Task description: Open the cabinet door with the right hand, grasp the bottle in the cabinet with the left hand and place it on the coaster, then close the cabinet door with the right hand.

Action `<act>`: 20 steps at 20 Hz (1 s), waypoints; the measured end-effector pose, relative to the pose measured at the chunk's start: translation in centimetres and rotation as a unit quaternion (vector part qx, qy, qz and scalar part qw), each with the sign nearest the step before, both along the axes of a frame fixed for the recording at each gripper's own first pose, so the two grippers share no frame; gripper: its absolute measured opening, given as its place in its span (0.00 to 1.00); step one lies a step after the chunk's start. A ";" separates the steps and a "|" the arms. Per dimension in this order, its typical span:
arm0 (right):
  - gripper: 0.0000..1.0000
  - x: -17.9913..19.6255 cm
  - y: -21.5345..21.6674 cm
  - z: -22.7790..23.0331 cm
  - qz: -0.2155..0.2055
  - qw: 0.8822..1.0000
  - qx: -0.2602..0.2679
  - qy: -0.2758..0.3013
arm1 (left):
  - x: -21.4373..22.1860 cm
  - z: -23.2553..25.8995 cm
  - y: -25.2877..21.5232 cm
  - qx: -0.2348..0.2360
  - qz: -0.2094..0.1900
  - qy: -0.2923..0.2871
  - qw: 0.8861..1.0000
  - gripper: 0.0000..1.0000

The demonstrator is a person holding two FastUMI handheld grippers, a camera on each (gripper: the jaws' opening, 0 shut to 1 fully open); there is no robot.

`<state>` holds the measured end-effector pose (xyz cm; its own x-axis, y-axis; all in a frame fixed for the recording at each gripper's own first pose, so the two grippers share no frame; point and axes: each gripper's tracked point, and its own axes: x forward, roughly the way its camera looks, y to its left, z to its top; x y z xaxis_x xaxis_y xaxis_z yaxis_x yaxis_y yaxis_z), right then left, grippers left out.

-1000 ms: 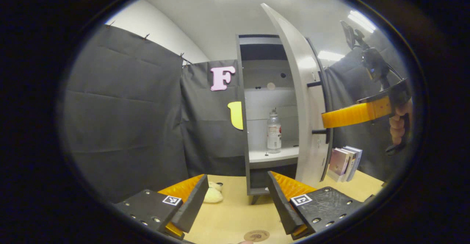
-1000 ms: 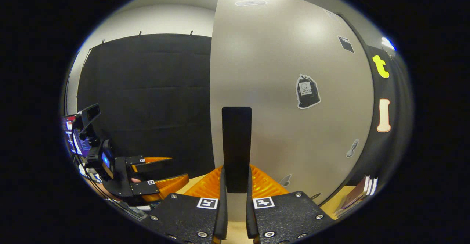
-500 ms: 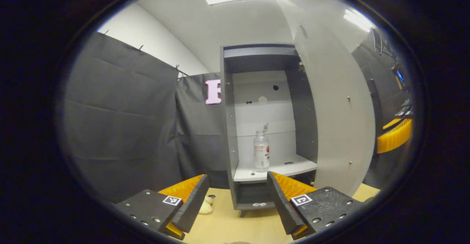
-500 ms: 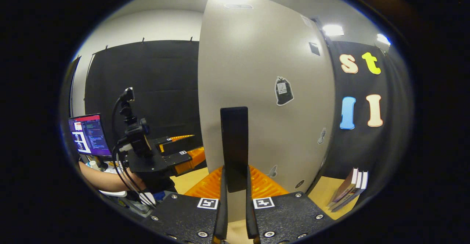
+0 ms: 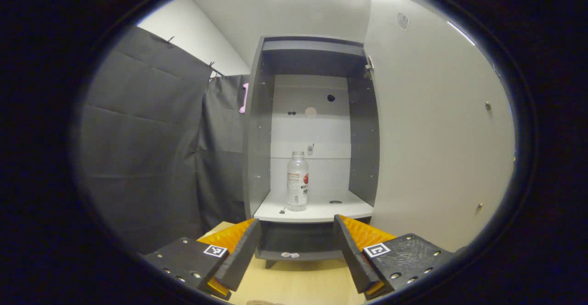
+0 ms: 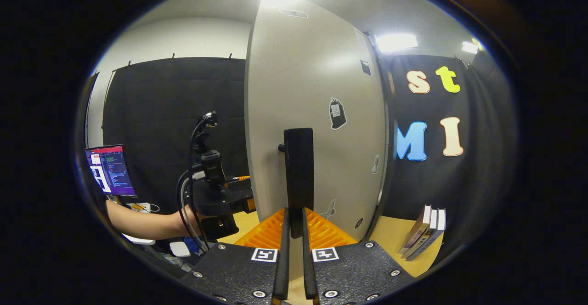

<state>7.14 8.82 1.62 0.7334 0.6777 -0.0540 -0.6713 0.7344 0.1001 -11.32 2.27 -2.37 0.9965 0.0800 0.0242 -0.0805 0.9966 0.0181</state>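
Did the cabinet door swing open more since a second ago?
Yes. The cabinet door swung wider, rightward off the cabinet, uncovering the bottle.

The bottle [image 5: 297,179] stands on the shelf [image 5: 317,211] inside the cabinet [image 5: 262,126], toward its left side. The door [image 5: 436,126] stands open at the right. The books [image 6: 425,233] lean on the table [image 6: 395,236] right of the door.

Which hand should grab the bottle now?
Left. The left gripper faces the open cabinet with its jaws wide apart, the bottle straight ahead. The right gripper is busy, shut on the door handle.
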 end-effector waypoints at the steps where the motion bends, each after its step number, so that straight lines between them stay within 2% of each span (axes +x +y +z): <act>1: 0.12 0.2 -0.3 -0.1 -0.010 1.000 -0.001 0.000 | 0.3 -0.1 -0.1 0.000 0.000 0.000 1.000 0.91; 4: 0.13 0.6 -1.9 -0.2 -0.045 0.999 -0.004 -0.005 | 0.9 -0.2 0.2 0.008 0.004 0.004 1.000 0.92; 8: 0.12 0.9 -3.8 -0.4 -0.098 0.995 0.019 0.007 | 2.5 0.2 0.8 0.030 0.000 -0.004 1.000 0.94; 11: 0.18 0.7 -5.5 -0.6 -0.148 0.988 0.031 0.016 | 4.0 0.2 1.0 0.041 -0.004 -0.007 0.999 0.91; 14: 0.34 -0.5 -6.2 -1.1 -0.163 0.985 0.042 0.028 | 5.0 0.1 0.9 0.039 -0.010 -0.009 0.999 0.92; 15: 0.34 -0.7 -6.2 -1.2 -0.164 0.985 0.042 0.030 | 5.5 0.0 0.9 0.040 -0.009 -0.010 0.999 0.92; 16: 0.48 -0.8 -6.6 -1.1 -0.174 0.984 0.041 0.026 | 5.9 0.1 0.7 0.041 -0.016 -0.011 0.999 0.89; 17: 0.55 -0.1 -7.4 -1.0 -0.191 0.981 0.042 0.019 | 6.4 -0.1 0.6 0.046 -0.018 -0.008 0.999 0.92; 18: 0.72 -0.1 -8.3 -0.8 -0.208 0.977 0.046 0.013 | 6.7 0.0 1.1 0.053 -0.013 -0.008 0.998 0.94; 20: 0.86 -0.2 -10.1 0.0 -0.255 0.965 0.056 -0.003 | 7.7 0.4 1.2 0.055 -0.013 -0.019 0.998 0.94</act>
